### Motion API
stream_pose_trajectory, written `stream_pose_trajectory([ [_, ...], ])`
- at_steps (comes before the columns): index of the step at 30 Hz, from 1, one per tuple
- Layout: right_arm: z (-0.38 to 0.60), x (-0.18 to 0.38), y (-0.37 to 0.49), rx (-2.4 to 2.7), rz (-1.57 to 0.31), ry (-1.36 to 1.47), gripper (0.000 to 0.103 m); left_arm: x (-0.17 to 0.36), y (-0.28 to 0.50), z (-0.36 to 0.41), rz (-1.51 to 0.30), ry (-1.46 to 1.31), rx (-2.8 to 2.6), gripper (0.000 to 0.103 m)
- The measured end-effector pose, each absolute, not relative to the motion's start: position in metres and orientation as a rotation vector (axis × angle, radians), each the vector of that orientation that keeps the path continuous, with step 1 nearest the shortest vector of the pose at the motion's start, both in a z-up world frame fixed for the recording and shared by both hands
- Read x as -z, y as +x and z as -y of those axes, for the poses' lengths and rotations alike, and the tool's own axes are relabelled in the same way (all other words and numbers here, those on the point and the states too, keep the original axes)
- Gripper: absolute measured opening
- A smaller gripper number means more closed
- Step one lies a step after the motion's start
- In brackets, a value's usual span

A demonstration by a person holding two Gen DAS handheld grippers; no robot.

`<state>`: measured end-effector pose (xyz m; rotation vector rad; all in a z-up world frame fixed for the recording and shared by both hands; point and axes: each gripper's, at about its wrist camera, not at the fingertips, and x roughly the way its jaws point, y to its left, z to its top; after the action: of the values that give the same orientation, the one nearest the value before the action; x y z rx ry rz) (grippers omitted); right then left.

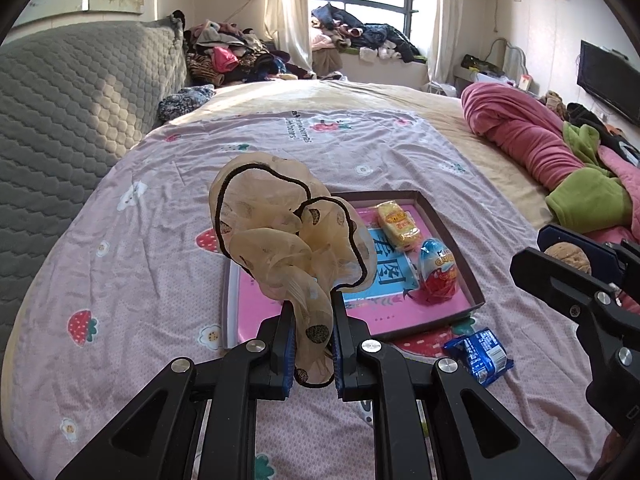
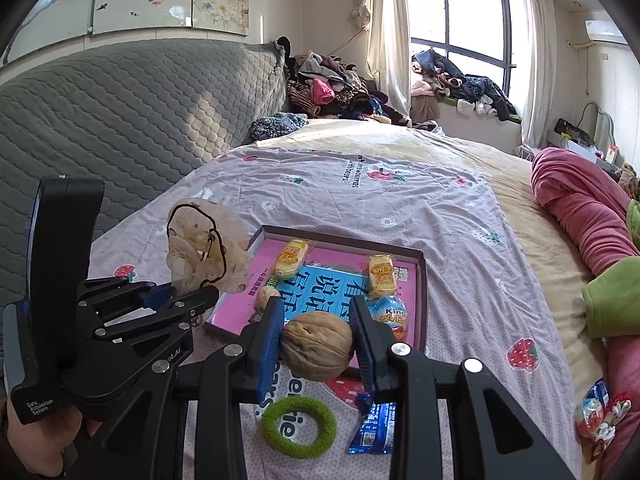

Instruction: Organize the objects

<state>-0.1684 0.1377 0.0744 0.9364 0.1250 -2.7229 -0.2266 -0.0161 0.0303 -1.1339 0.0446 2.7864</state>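
- Left gripper (image 1: 314, 344): blue ribbed pads clamped on a sheer beige scrunchie (image 1: 288, 236) w/ black trim, ruffles standing up over the tray's near-left corner.
- Right gripper (image 2: 316, 344): jaws pinch a wrinkled round walnut (image 2: 317, 345), held above the tray edge.
- Both point down at a slant, side by side.
- Shallow square tray (image 2: 421, 276) w/ pink bottom on a strawberry-print sheet (image 2: 460, 240); inside: two yellow snack packs, foil egg (image 1: 438, 272).
- Fuzzy green ring (image 2: 299, 426) & blue packet (image 2: 374, 428) lie in front.

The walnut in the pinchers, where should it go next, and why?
Probably a little forward, over the box, then let go. The right gripper is shut on the walnut just short of the box's near edge, and another walnut and wrapped snacks already lie inside, so it seems to belong there.
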Motion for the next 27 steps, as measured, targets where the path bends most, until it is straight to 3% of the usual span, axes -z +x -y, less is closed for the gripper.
stream_pose_trajectory([
  [27,-0.131,-0.042,-0.224,2.708,-0.127,0.998,0.034,0.021,-0.276,0.026,-0.040,-1.233,-2.762,0.015],
])
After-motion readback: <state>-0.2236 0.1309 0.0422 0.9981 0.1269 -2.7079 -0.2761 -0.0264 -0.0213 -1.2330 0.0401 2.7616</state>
